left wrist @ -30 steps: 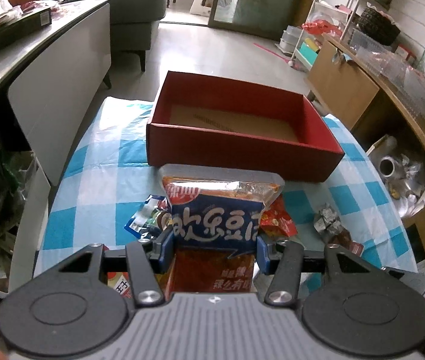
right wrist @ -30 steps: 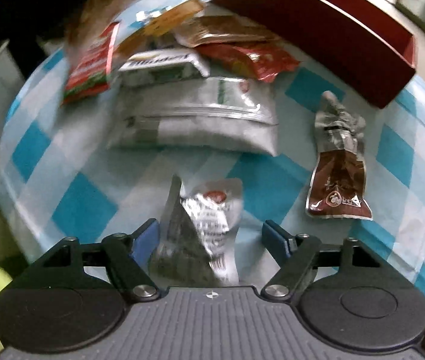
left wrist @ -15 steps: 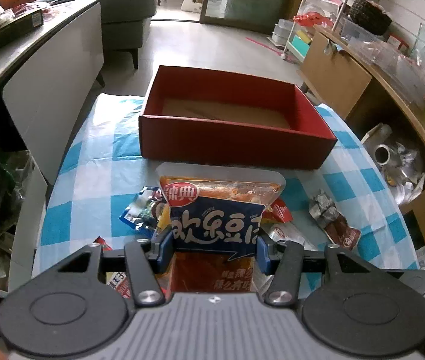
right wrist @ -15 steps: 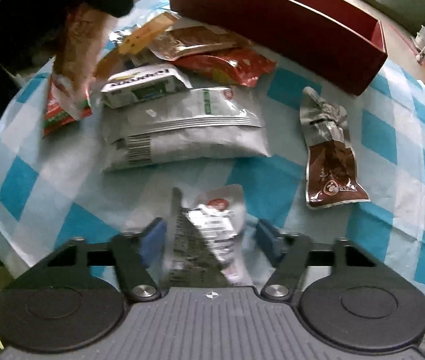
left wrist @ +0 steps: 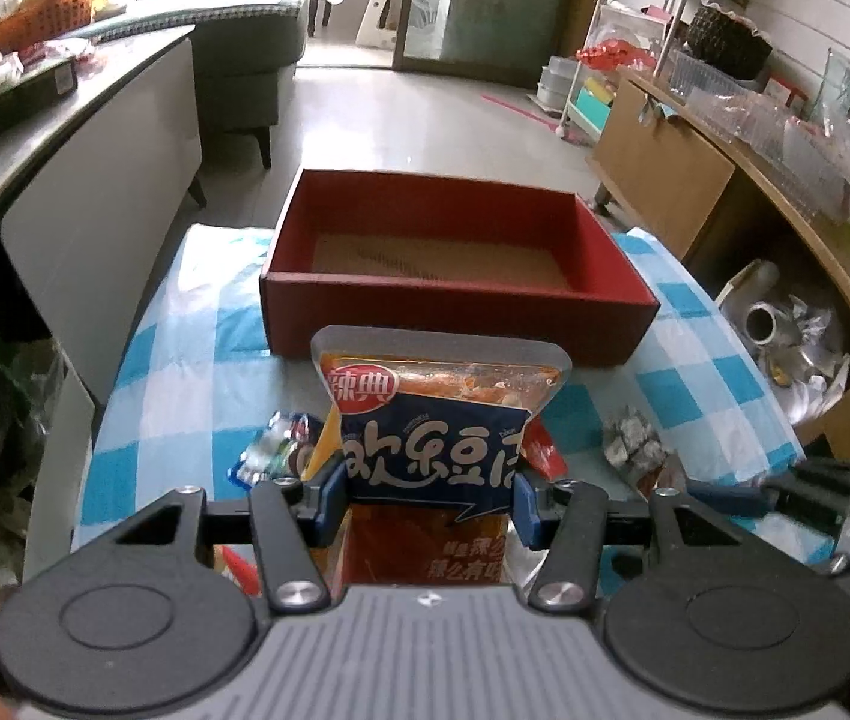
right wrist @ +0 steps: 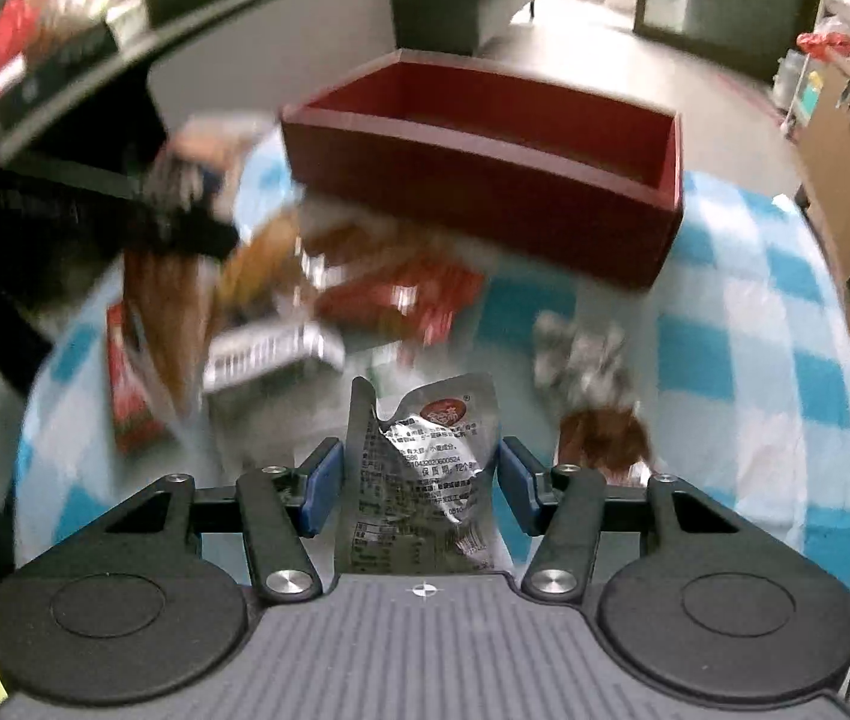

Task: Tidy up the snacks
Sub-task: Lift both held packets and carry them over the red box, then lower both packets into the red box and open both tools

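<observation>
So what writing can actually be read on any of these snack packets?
"辣典", white on a red patch: top left of the blue and orange packet.
Big white characters across the same packet: first three read "欢乐豆", the fourth is cut off.
Yellow lines lower on it: partly hidden, not readable.
Silver packet: small black print and a red round logo, too small to read.
Other packets: too blurred.
</observation>
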A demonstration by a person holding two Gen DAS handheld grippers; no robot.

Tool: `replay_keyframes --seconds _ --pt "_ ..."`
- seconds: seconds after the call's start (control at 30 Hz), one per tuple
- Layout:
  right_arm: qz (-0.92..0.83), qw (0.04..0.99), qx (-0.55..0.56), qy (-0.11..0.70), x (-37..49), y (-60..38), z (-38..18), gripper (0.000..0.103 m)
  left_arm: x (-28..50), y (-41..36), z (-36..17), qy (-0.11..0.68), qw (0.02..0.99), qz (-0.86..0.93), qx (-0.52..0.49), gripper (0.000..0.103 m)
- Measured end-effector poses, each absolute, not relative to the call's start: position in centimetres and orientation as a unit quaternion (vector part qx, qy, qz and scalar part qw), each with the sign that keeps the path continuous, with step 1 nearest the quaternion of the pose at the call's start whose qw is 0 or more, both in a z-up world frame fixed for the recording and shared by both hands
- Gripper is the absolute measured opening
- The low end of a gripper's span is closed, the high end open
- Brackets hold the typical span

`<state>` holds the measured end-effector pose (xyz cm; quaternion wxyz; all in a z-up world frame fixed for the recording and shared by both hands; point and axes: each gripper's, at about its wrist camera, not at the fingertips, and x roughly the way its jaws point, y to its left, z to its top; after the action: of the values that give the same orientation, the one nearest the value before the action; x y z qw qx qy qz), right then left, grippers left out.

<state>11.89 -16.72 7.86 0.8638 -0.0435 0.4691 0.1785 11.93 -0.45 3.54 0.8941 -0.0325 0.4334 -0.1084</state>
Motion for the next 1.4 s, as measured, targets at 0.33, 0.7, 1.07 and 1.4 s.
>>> replay_keyframes --seconds 0.33,0.7,1.07,1.4 --pt "0.164 0.901 -0.006 0.401 17.1 -17.4 11.3 0.063 15.9 -2.7 5.6 0.394 0.914 -0.091 -0.025 0.046" --pt "0.135 0.916 0.017 0.377 24.1 -18.4 11.8 0.063 22.6 -3.4 6.6 0.373 0.925 -0.063 -0.047 0.046" --pt "0.126 0.914 0.025 0.385 29.9 -17.8 9.6 0.063 28.0 -4.0 5.0 0.377 0.925 -0.034 -0.035 0.046" --pt "0.109 0.904 0.017 0.413 32.7 -17.8 7.0 0.063 30.7 -5.3 2.1 0.396 0.918 -0.024 -0.012 0.046"
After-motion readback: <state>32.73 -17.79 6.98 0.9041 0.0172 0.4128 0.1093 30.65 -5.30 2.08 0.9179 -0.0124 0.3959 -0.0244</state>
